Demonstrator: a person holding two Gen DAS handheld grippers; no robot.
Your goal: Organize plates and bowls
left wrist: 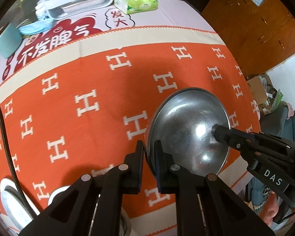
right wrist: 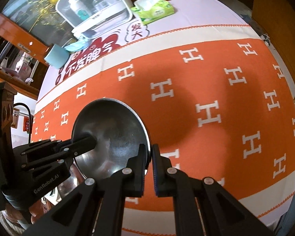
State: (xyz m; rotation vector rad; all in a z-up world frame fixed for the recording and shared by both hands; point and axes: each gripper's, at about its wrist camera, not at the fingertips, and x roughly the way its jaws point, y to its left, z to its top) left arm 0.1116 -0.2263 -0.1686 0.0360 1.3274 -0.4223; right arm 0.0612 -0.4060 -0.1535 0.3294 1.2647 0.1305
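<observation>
Steel bowl (left wrist: 186, 125) btwn both tongs (rim pinched each side).

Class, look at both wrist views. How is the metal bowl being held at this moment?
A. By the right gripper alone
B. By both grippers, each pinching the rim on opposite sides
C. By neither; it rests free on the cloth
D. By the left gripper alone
B: the left gripper and the right gripper are each shut on the rim of the bowl, on opposite sides.
</observation>
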